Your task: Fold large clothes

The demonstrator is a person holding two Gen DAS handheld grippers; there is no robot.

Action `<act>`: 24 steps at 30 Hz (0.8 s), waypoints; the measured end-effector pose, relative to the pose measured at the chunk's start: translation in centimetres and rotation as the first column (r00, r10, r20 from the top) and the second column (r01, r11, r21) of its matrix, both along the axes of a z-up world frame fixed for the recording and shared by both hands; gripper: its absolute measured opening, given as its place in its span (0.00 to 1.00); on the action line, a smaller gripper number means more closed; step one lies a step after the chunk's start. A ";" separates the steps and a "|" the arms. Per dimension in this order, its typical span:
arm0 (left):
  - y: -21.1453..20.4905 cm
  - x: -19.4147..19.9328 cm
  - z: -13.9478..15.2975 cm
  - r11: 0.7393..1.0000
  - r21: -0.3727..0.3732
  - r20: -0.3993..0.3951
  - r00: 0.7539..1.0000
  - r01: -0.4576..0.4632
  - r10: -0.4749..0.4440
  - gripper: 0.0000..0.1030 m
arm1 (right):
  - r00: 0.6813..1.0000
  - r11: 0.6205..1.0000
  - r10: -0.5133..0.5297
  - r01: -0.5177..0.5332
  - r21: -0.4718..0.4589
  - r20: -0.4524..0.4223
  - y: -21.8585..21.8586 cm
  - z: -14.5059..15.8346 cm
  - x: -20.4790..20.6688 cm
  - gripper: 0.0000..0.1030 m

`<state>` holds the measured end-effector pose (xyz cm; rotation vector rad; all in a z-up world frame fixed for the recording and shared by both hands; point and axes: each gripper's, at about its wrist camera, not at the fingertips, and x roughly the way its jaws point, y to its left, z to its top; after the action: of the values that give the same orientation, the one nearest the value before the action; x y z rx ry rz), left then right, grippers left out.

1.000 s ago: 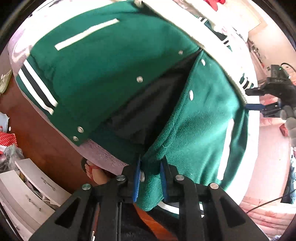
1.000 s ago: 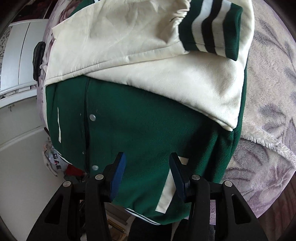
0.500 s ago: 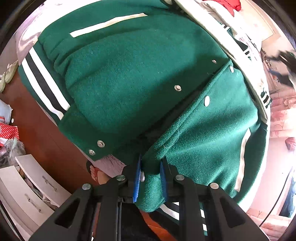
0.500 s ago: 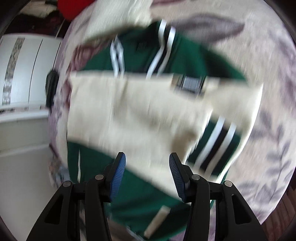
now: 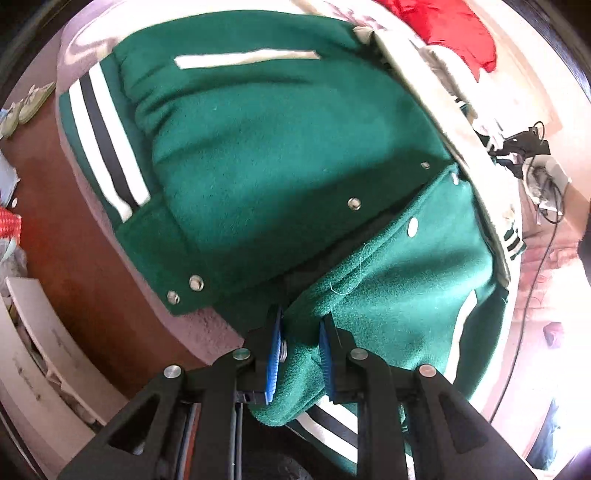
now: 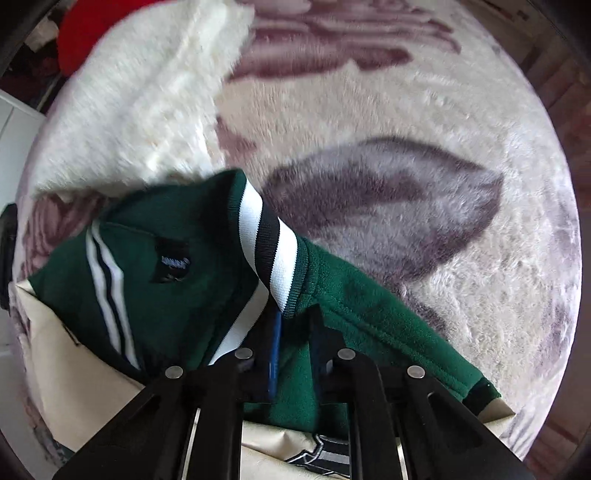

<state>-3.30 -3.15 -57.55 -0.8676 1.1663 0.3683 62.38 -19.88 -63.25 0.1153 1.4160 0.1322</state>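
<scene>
A green varsity jacket (image 5: 277, 166) with cream sleeves and striped cuffs lies on a plush floral blanket (image 6: 406, 129). Its snap front is slightly parted, showing dark lining. My left gripper (image 5: 301, 325) is shut on the bottom corner of the front flap, lifted above the bed edge. In the right wrist view I see the jacket's collar end (image 6: 129, 258) with its striped rib collar (image 6: 266, 236) and a cream sleeve (image 6: 74, 369). My right gripper (image 6: 295, 321) is closing, its pads pinching the green fabric just below the collar.
A white fluffy garment (image 6: 140, 103) and a red one (image 6: 85, 29) lie on the blanket beyond the collar. White drawers (image 5: 33, 350) stand by the wooden floor (image 5: 74, 240) at the left. Cables and a black device (image 5: 532, 147) sit at the right.
My right gripper swept from the jacket's bottom hem across the cream sleeves to the collar, and its jaws came together on the fabric. The left gripper drew its flap toward the other front edge.
</scene>
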 end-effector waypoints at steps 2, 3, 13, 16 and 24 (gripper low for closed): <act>0.5 -0.2 -1.4 0.999 -0.051 -0.013 1.000 -0.009 0.009 0.16 | 0.999 0.999 0.021 -0.022 0.026 0.032 0.3 0.2 -0.1 0.13; 1.3 -0.4 -2.1 0.995 -0.101 -0.021 1.000 -0.025 0.023 0.17 | 0.998 0.998 0.056 -0.056 0.010 -0.018 0.5 -1.0 0.1 0.14; 1.4 0.5 5.0 0.994 -0.086 0.085 0.994 -0.065 0.073 0.78 | 0.989 0.983 -0.012 0.039 0.180 -0.151 -10.2 7.5 -7.5 0.62; -0.4 1.3 5.5 0.992 -0.105 0.099 0.991 -0.077 0.087 0.80 | 0.978 0.978 -0.038 0.079 0.193 -0.206 -14.6 7.7 -11.9 0.62; -10.6 -2.0 2.7 0.956 -0.186 -0.034 0.973 -0.229 0.227 0.80 | 0.932 0.932 -0.082 0.197 0.304 -0.353 -24.0 2.0 -21.9 0.62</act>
<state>-5.30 -13.71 -54.87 -1.1731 1.1281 0.4566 40.44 -43.88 -61.29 0.5449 1.7105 0.2429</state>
